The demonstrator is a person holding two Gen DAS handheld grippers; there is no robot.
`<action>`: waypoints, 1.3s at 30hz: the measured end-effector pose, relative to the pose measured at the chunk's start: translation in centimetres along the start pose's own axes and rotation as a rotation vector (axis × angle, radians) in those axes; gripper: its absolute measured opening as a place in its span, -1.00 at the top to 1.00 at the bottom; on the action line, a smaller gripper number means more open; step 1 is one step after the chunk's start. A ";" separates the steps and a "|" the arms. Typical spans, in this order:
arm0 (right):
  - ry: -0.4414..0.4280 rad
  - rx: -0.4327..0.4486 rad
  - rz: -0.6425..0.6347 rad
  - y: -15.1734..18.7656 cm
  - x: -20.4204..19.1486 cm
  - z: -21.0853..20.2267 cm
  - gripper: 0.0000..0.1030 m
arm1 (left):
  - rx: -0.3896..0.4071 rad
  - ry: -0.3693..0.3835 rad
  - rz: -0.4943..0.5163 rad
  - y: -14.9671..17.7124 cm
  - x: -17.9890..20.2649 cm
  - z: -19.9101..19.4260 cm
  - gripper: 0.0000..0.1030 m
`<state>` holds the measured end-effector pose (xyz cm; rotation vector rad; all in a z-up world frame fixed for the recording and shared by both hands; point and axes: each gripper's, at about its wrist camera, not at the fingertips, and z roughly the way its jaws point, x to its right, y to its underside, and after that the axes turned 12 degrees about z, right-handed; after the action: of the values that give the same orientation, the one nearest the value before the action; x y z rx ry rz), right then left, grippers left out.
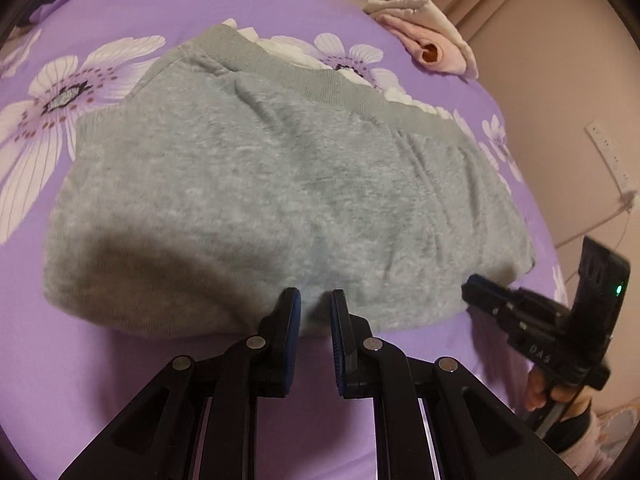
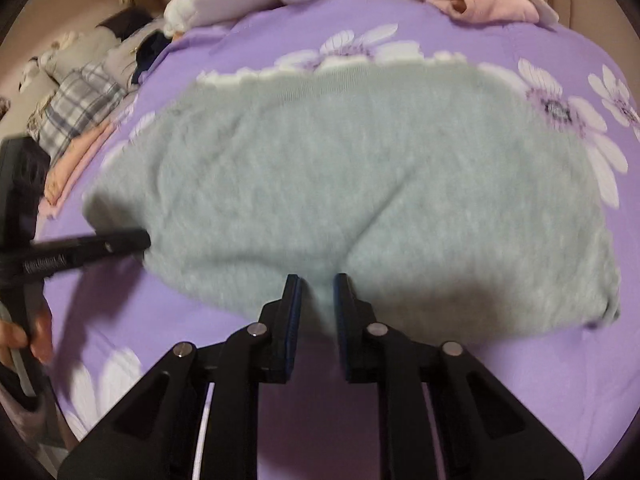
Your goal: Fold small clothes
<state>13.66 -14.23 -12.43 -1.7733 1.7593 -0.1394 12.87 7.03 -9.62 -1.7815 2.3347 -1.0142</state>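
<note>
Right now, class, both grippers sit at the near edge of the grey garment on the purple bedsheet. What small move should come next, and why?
Probably lift that near edge and carry it toward the far waistband. The left gripper and right gripper each pinch the hem of the grey garment, which lies flat on the bedsheet, so folding it over looks like the natural next step.

Left gripper [image 1: 316,300] points steeply down from six o'clock in its own view, jaws drawn nearly together with a pinch of cloth between the pads. Right gripper [image 2: 317,286] sits the same way, pads close on a fold; it shows at four o'clock in the left view, a hand [image 1: 540,390] wrapped round its handle.
</note>
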 end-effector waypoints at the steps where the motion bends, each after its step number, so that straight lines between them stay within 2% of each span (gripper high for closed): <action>1: -0.006 -0.007 0.003 0.1 0.2 -0.3 0.71 | 0.002 0.009 -0.012 0.2 -0.2 -0.2 0.78; 5: -0.037 -0.015 0.037 0.2 1.0 -1.2 0.71 | 0.018 0.002 -0.019 1.2 0.1 -1.7 0.78; 6: -0.038 -0.002 0.037 0.1 1.1 -1.8 0.66 | 0.025 -0.003 -0.016 1.3 0.2 -2.2 0.78; 11: -0.038 0.125 0.065 -0.3 2.1 -5.0 0.59 | 0.104 -0.031 -0.069 2.5 -0.7 -5.8 0.75; 13: -0.015 0.153 0.112 -1.0 3.2 -5.6 0.58 | 0.131 -0.037 -0.105 3.0 -1.6 -6.8 0.47; 15: 0.027 0.167 0.160 -1.4 4.5 -5.6 0.58 | 0.156 -0.043 -0.152 3.5 -2.7 -7.6 0.34; 17: 0.064 0.159 0.197 -1.3 5.8 -5.0 0.57 | 0.158 -0.047 -0.181 3.6 -3.3 -7.5 0.34; 19: 0.113 0.092 0.243 -0.7 7.5 -3.6 0.58 | 0.152 -0.053 -0.212 3.7 -3.9 -7.4 0.33; 20: 0.108 0.075 0.254 -0.6 7.9 -3.0 0.60 | 0.150 -0.052 -0.228 3.8 -4.1 -7.4 0.33; 23: 0.093 0.091 0.253 -0.2 7.8 -3.6 0.59 | 0.145 -0.011 -0.298 4.3 -5.3 -7.4 0.28; 25: 0.079 0.099 0.267 -0.1 7.5 -4.2 0.49 | 0.149 0.015 -0.332 4.8 -5.8 -7.7 -0.03; 27: 0.057 0.112 0.272 0.0 7.1 -4.7 0.34 | 0.168 0.059 -0.371 5.1 -6.3 -7.8 -0.23; 28: 0.049 0.122 0.270 0.1 6.7 -5.0 0.26 | 0.180 0.079 -0.392 5.1 -6.6 -7.9 -0.25; 32: 0.006 0.145 0.261 0.7 6.1 -6.3 0.24 | 0.206 0.179 -0.457 4.7 -7.5 -7.4 -0.30; 36: -0.041 0.160 0.230 0.5 4.5 -6.8 0.19 | 0.208 0.203 -0.491 3.5 -8.4 -6.3 -0.33; 39: -0.068 0.161 0.209 0.1 3.5 -6.7 0.18 | 0.220 0.252 -0.537 2.9 -9.4 -5.3 -0.33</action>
<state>10.65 -19.85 -8.35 -1.4553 1.8186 -0.1280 11.46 18.08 -10.17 -2.3559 1.7795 -1.5699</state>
